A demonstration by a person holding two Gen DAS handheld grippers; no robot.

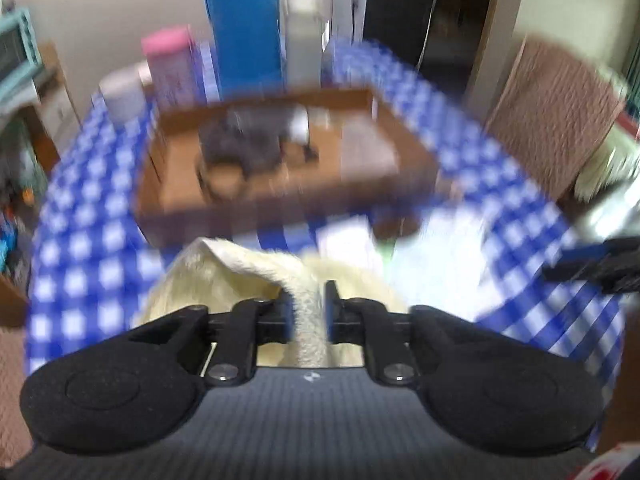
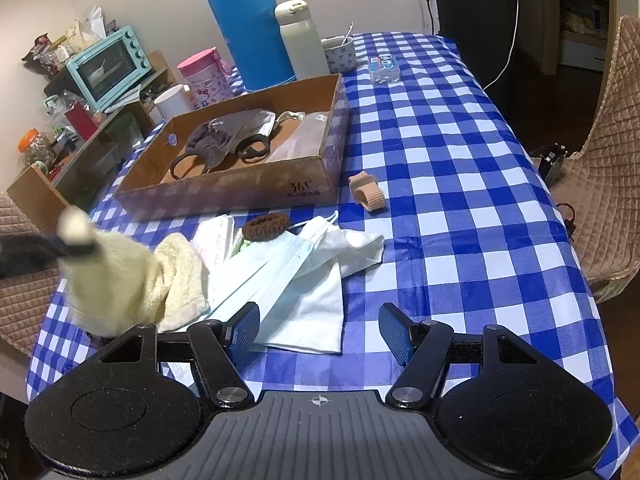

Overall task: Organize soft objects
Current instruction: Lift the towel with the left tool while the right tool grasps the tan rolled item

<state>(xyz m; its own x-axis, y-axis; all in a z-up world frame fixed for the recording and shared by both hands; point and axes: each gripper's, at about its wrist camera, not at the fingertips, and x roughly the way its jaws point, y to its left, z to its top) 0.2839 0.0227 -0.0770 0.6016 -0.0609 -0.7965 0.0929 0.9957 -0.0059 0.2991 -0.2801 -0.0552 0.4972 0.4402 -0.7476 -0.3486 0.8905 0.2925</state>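
Note:
My left gripper [image 1: 306, 300] is shut on a fold of a cream fluffy towel [image 1: 248, 276] and holds it up off the checked tablecloth; this view is blurred. In the right wrist view the same towel [image 2: 120, 280] hangs in a cone from the left gripper [image 2: 74, 249], its lower edge still on the table. My right gripper [image 2: 318, 332] stands open above the table beside a white cloth [image 2: 316, 308], with nothing between its fingers. Face masks [image 2: 280, 268], a brown scrunchie [image 2: 267, 226] and a beige band [image 2: 366, 190] lie loose. A cardboard box [image 2: 240, 196] behind them holds grey cloth [image 2: 224, 140].
A blue thermos [image 2: 248, 28], white bottle [image 2: 302, 40], pink cup [image 2: 204, 74], mug [image 2: 340, 54] and small plastic case [image 2: 384, 68] stand behind the box. A mint oven [image 2: 108, 66] sits on a shelf at left. Padded chairs [image 2: 600, 184] flank the table.

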